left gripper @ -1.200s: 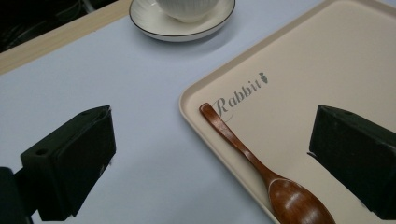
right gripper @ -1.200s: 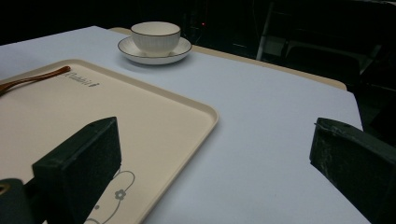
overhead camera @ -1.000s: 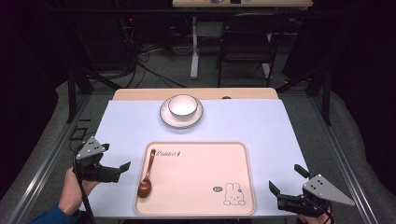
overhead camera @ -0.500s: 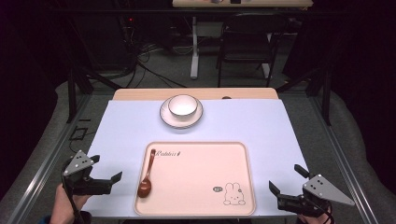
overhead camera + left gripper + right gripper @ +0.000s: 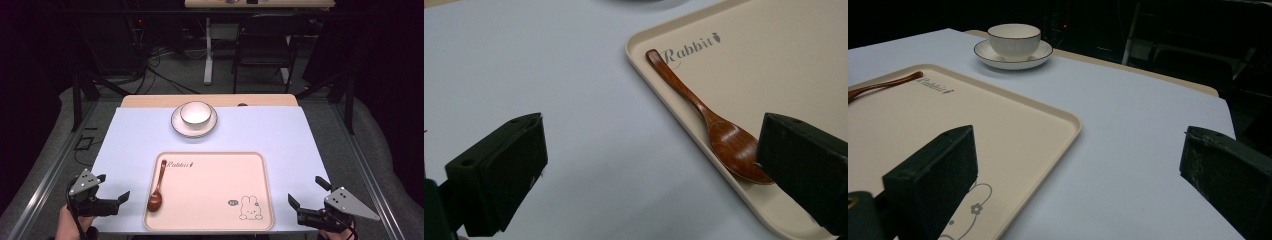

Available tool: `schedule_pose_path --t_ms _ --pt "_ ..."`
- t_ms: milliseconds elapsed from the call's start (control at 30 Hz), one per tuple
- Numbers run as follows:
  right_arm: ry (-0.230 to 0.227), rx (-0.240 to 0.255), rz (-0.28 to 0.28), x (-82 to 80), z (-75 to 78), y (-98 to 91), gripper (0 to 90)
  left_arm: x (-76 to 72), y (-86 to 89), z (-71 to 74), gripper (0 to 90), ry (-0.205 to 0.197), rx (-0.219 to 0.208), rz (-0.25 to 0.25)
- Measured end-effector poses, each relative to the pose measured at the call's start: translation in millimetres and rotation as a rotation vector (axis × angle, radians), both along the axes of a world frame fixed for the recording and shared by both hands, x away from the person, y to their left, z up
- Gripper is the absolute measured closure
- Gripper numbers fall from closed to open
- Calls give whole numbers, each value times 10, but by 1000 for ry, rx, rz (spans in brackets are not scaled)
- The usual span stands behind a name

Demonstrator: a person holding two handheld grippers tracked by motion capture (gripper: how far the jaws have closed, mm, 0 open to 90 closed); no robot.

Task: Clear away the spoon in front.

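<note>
A: At the near left corner of the table [image 5: 130,135], the left gripper [image 5: 111,189] had pulled back from beside the tray [image 5: 210,227]; a second earlier it sat farther up, level with the spoon handle.

B: Fingers [image 5: 499,175]?

A: Wide apart, holding nothing. Same spread as before. In the left gripper view the spoon [image 5: 709,120] bowl lay just beside the right-hand finger; contact unclear.

B: Spoon position?

A: Unmoved. Wooden spoon lay in the tray along its left rim, bowl toward the person, handle tip by the "Rabbit" print.

B: Right side?

A: Right gripper [image 5: 309,199] stayed at the near right corner, fingers apart, empty, off the tray's right edge.

B: Rest?

A: Bowl [image 5: 195,113] on saucer [image 5: 194,129] at the far side, unchanged.
</note>
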State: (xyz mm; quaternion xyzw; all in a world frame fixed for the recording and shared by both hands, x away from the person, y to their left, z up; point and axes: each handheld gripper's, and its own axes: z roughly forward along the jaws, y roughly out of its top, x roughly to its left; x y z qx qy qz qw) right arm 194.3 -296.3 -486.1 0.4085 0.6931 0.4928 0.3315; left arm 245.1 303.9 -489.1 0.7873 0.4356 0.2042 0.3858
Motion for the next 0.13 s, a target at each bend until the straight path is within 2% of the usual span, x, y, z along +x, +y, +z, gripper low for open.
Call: schedule_pose_path --t_ms 133 --pt "3 -2 2 2 -1 0 10 8 27 -1 3 -19 -37 10"
